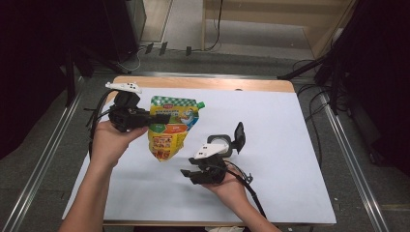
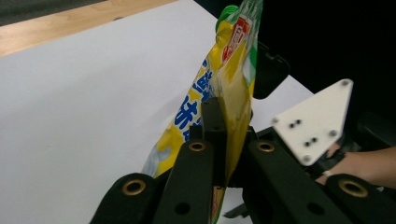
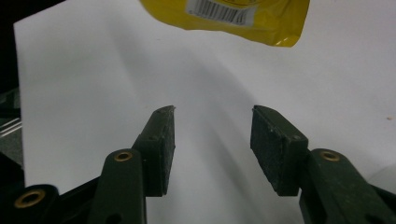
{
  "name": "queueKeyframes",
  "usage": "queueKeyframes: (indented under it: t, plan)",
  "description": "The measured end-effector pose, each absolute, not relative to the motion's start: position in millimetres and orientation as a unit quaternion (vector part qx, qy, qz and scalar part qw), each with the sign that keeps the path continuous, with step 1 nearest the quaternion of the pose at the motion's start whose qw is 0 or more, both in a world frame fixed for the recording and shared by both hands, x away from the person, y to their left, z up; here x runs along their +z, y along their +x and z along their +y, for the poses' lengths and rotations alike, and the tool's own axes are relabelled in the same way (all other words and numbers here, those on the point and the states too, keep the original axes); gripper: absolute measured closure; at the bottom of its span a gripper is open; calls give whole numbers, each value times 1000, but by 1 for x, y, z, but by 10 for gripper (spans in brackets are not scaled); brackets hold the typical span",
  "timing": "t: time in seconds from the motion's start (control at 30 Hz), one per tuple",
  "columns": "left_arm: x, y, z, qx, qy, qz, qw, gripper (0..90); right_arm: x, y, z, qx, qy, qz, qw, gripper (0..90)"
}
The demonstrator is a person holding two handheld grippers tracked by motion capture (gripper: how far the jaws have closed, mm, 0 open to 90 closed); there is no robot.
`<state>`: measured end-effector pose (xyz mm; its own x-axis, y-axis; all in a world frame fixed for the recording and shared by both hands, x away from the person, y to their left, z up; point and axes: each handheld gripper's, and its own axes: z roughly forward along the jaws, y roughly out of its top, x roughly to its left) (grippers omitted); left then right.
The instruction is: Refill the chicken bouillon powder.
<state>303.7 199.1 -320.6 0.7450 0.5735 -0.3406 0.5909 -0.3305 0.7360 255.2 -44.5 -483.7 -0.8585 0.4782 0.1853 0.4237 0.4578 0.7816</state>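
The white worktop (image 1: 270, 121) carries little. A yellow pouch (image 1: 169, 128) hangs above its left half, pinched at one side by the left tool (image 1: 162, 117). The right tool (image 1: 186, 173), near the front edge, gapes half open, holding nothing.

Each gripper was black. The left gripper (image 1: 162, 117) had a white three-cornered plate (image 1: 124, 87) on top. The right gripper (image 3: 212, 144) had one too, with small dark screw holes in it. Its two flat black pads (image 3: 279, 148) looked rough. Round brass rings sat in the jaw arms. A black cable (image 1: 254, 193) trailed behind. The arms were bare, with no sleeves.
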Motion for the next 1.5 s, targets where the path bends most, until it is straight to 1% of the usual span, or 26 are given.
queueKeyframes:
  t: [0.27, 0.47, 0.6, 0.73, 0.87, 0.9, 0.93, 1.03, 1.1, 1.23, 1.37, 1.5]
  plan:
    - [-318, 291, 192, -29, 817, 353, 456, 900, -495, 264, -30, 453, 293, 841, 47, 551]
    - [-320, 285, 192, -48, 813, 358, 456, 900, -503, 265, -26, 448, 301, 839, 69, 577]
    - [-320, 282, 192, -64, 809, 364, 457, 900, -508, 265, -24, 453, 306, 834, 76, 606]
    - [-323, 281, 192, -78, 805, 371, 456, 900, -511, 261, -22, 463, 300, 828, 103, 648]
    - [-329, 285, 193, -98, 797, 379, 461, 900, -509, 257, -19, 487, 287, 818, 105, 649]
    - [-330, 285, 193, -98, 793, 382, 464, 900, -508, 256, -18, 495, 283, 815, 100, 660]
    - [-330, 286, 194, -97, 793, 384, 463, 900, -507, 254, -17, 495, 276, 817, 107, 654]
    - [-331, 287, 196, -80, 793, 392, 459, 900, -506, 252, -18, 496, 261, 822, 103, 652]
    - [-332, 288, 195, -78, 791, 397, 459, 900, -504, 250, -19, 496, 258, 824, 90, 644]
    - [-335, 289, 191, -70, 793, 399, 455, 900, -498, 245, -23, 481, 241, 837, 97, 627]
    - [-337, 289, 183, -52, 801, 399, 444, 900, -494, 239, -27, 474, 229, 845, 97, 627]
    - [-341, 289, 173, -43, 814, 390, 427, 871, -492, 234, -30, 481, 232, 842, 81, 622]
